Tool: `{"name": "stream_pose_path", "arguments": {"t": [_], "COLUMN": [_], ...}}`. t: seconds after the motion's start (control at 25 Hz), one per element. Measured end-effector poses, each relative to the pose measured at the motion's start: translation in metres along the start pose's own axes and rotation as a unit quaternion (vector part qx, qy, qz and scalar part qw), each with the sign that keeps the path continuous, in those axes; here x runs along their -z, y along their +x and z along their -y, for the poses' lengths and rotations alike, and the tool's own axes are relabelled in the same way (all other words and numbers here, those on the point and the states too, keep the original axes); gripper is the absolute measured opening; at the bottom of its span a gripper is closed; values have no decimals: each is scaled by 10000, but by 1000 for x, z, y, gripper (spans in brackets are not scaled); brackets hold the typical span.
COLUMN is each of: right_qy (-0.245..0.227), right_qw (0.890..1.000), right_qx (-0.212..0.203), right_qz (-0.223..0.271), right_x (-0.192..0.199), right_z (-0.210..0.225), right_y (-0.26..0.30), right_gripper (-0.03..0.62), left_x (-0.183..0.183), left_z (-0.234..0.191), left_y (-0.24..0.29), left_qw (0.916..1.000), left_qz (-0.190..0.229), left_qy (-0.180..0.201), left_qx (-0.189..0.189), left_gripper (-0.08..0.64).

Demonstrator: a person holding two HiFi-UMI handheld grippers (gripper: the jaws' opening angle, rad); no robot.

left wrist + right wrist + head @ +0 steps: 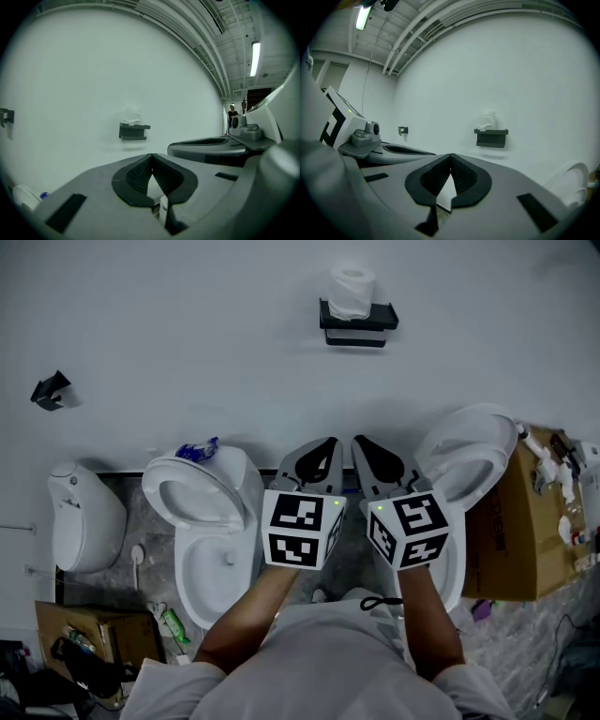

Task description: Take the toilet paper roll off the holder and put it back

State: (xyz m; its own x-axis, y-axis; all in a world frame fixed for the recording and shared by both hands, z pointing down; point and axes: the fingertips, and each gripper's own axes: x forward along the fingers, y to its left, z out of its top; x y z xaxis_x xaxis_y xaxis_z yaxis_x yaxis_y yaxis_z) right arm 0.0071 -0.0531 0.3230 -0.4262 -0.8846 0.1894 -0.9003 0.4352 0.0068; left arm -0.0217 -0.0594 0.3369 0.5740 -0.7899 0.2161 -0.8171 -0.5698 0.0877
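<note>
A white toilet paper roll [352, 291] stands upright on a black wall-mounted holder [357, 324] high on the white wall. The roll [132, 115] and the holder [133, 131] also show in the left gripper view, as do the roll [488, 120] and the holder [491, 137] in the right gripper view, some way off. My left gripper [333, 442] and right gripper [357, 442] are held side by side well below the holder, pointing at the wall. Both are shut with nothing between their tips.
Two white toilets with raised lids stand against the wall, one on the left [208, 521] and one on the right [464, 465]. A white bin [82, 517] sits far left, a cardboard box [520, 521] with bottles far right. A black hook [49, 390] is on the wall.
</note>
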Motion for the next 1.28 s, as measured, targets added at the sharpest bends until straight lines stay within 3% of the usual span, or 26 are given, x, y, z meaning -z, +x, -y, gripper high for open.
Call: {"name": "stream_pose_path", "arguments": {"t": [0.52,1.28], "right_qy": [19,-18], "right_qw": [10000,9990], "right_qx": [-58,-314], "right_qz": [66,329], "right_x": [-7,-49], "right_z": [20,122], "right_y": [38,132], "right_gripper": [2,3], "left_x": [-8,-49], "left_z": [-22,-65], "left_y": [34,157], "left_qw": [10000,9991], "left_qz": [-3,61], "left_qy": [-2,-31], "left_qx": [5,-410], "left_gripper": [5,5]}}
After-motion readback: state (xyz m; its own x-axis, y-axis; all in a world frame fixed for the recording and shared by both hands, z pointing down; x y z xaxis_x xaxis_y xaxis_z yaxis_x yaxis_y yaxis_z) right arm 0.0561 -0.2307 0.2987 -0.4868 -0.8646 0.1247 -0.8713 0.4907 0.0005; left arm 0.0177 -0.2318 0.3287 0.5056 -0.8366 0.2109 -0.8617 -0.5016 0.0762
